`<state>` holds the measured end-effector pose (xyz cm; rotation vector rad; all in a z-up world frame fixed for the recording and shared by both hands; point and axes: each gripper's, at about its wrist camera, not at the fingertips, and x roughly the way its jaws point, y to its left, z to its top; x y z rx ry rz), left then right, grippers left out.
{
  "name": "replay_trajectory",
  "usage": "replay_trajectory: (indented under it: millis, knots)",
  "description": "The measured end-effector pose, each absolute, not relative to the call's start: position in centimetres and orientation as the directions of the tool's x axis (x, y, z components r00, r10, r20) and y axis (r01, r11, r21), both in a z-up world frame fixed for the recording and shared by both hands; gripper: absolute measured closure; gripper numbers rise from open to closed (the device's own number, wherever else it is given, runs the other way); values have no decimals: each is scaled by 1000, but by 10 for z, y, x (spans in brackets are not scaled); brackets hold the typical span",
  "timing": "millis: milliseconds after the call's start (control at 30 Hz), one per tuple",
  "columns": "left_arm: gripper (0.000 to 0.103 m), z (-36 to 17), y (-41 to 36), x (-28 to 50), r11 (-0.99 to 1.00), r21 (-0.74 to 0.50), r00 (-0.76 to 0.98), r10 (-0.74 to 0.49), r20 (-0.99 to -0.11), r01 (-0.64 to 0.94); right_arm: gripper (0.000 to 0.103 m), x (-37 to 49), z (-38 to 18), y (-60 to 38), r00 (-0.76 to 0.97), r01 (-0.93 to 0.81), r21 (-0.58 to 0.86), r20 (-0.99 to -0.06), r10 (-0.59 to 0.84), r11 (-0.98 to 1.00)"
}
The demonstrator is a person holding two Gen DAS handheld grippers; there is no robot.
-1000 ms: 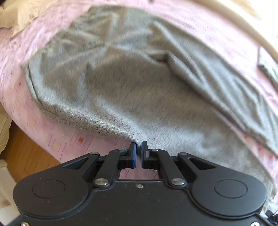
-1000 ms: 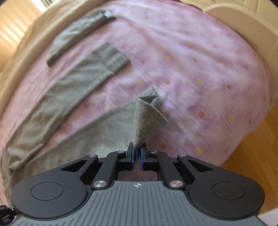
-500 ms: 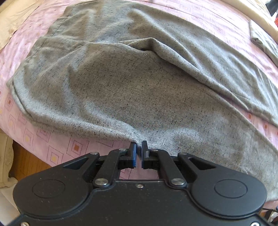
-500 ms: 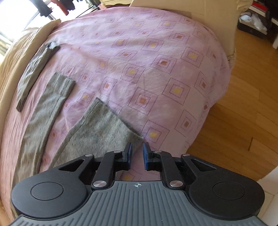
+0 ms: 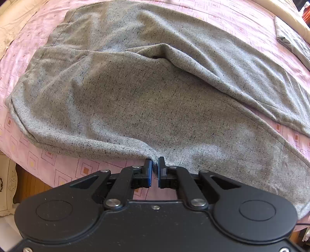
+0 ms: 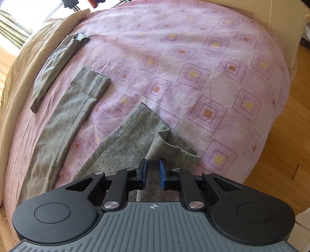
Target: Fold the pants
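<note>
L hand-held gripper [image 5: 154,164] seemingly pinched; R hand-held gripper [image 6: 153,168] jaws apart.

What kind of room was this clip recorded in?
Most likely a bedroom: grey pants are spread on a bed with a pink patterned sheet, wood flooring lies beside it, and a beige pillow sits at one end.

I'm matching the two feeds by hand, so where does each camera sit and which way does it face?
Left wrist: sits behind the left claw, facing across the bed over the waist end of the grey pants; its narrow-gapped blue pads pinch the near fabric edge.
Right wrist: sits behind the right claw, facing the leg cuffs and pink bedspread; its pads stand apart over the near leg.
Shared: the pants, the bedspread, and the folded dark garment beyond them.
</note>
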<state>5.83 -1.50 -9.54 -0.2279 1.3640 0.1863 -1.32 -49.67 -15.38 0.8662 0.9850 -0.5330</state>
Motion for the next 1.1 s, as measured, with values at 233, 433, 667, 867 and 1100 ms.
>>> replay_trajectory:
  millis: [233,433,667,867,1100]
  knots:
    - [96,-99,-17,60,965,-43,181,5,-983,-260,89,-51,-160,-494,441,770,378,-897,-1,514]
    - [96,-97,-18,59,968,-41,190,7,-982,-247,89,-45,-162,-487,473,774,421,-881,11,472]
    - [96,-99,-18,59,967,-33,181,13,-983,-251,78,-36,-151,-472,466,748,349,-882,-72,564]
    - [96,-100,-17,59,965,-36,184,13,-983,-259,75,-37,-176,-478,398,789,308,-915,-61,531]
    - [99,-74,-20,60,971,-40,276,28,-961,-237,96,-35,-169,-483,539,754,480,-842,-5,448]
